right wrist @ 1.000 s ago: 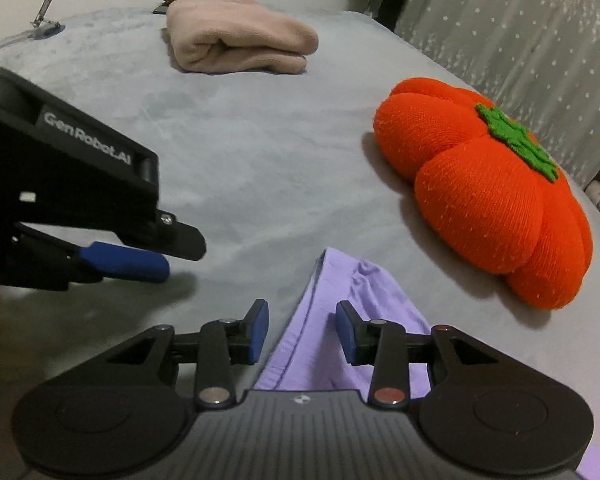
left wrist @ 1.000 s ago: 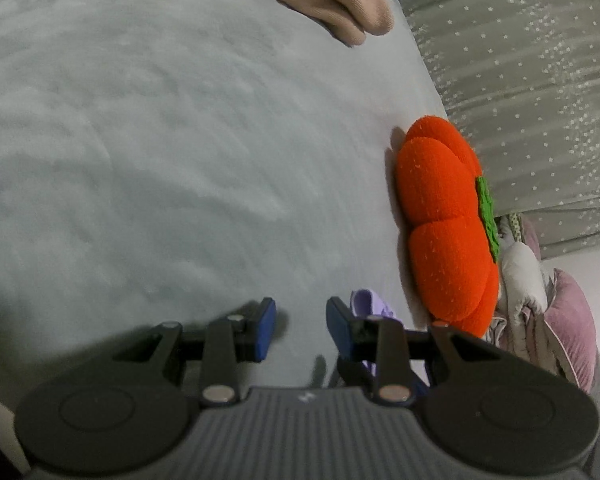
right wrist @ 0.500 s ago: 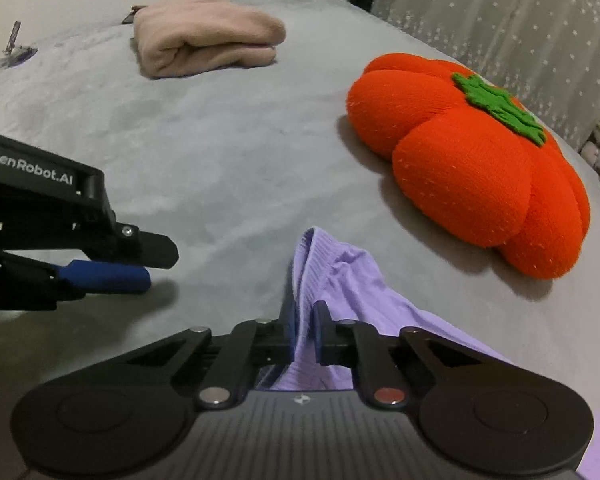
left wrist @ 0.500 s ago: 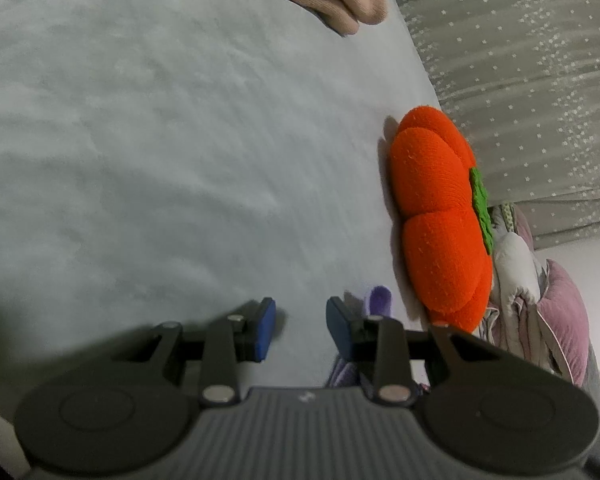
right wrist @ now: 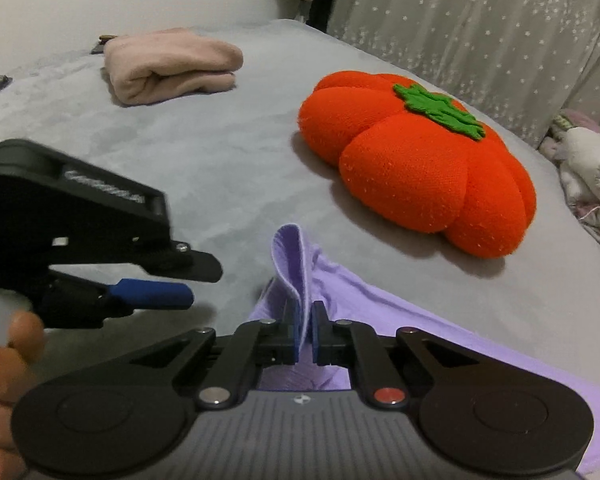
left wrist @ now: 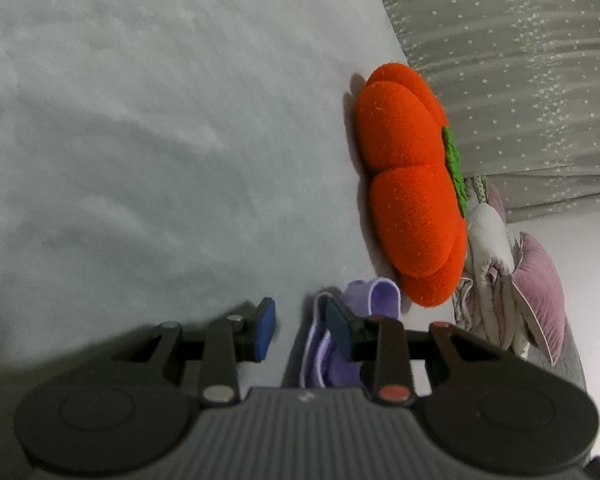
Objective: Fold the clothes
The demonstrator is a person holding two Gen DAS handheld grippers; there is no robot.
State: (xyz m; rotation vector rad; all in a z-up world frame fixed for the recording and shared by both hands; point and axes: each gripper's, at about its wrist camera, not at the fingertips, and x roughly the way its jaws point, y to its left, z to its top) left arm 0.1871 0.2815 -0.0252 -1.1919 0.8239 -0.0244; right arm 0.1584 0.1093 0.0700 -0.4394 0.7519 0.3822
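Observation:
A lilac garment [right wrist: 364, 304] lies on the grey bedspread [right wrist: 220, 152] in front of the orange pumpkin cushion. My right gripper [right wrist: 305, 320] is shut on a raised fold of its edge, which stands up between the pads. In the left wrist view my left gripper [left wrist: 300, 320] is open, and the lilac garment [left wrist: 360, 300] shows just past its right finger, with a strip of cloth rising into the gap. In the right wrist view the left gripper [right wrist: 152, 288] hangs to the left of the lifted fold, a hand [right wrist: 4, 380] behind it.
An orange pumpkin cushion [right wrist: 420, 164] sits on the bed to the right. A folded pink garment [right wrist: 172, 64] lies at the far side. A starred grey curtain [right wrist: 480, 20] runs behind the bed. Bundled bedding and a pink pillow [left wrist: 536, 280] lie past the bed's right edge.
My right gripper closed on the lilac garment's edge and lifted a fold of it. The left gripper moved in toward that raised fold, staying open.

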